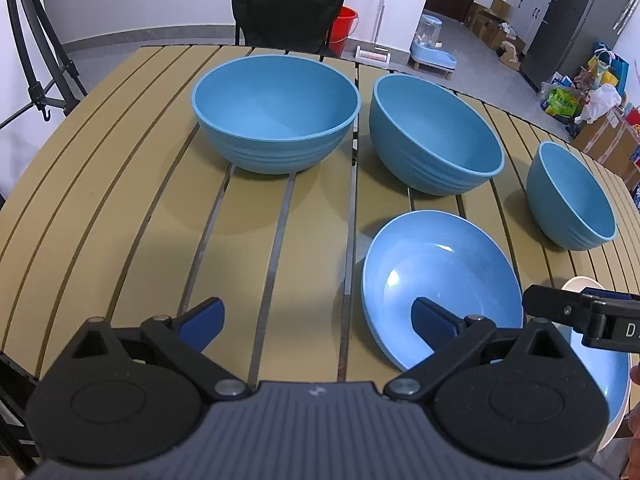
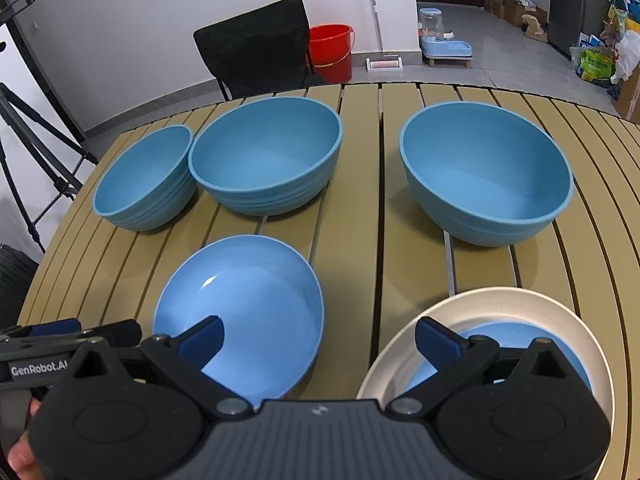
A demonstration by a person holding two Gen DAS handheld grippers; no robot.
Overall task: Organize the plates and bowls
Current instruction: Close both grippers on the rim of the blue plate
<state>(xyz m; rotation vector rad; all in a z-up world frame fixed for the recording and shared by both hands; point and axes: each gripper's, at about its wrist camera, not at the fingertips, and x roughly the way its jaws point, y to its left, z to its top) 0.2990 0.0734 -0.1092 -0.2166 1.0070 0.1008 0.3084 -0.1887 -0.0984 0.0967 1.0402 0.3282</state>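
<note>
Three blue bowls stand in a row across the slatted tan table point(image 1: 120, 200): a large bowl point(image 1: 276, 112) point(image 2: 144, 180) at left, a second bowl point(image 1: 436, 136) point(image 2: 266, 156) in the middle, and a third bowl point(image 1: 572, 196) point(image 2: 486, 176) at right. A shallow blue plate point(image 1: 440, 276) point(image 2: 240, 312) lies in front of the middle bowl. To its right, a white plate point(image 2: 500, 312) holds a smaller blue plate point(image 2: 520, 332). My left gripper point(image 1: 318, 312) is open and holds nothing, its right finger over the blue plate's near rim. My right gripper point(image 2: 319, 328) is open, straddling the gap between the two plates.
A black folding chair point(image 1: 288, 4) stands behind the table, with a red bucket point(image 2: 332, 52) on the floor beside it. A tripod point(image 2: 36, 148) stands left of the table. Boxes and bags sit along the far right wall. A hand point(image 2: 18, 456) shows at the lower left.
</note>
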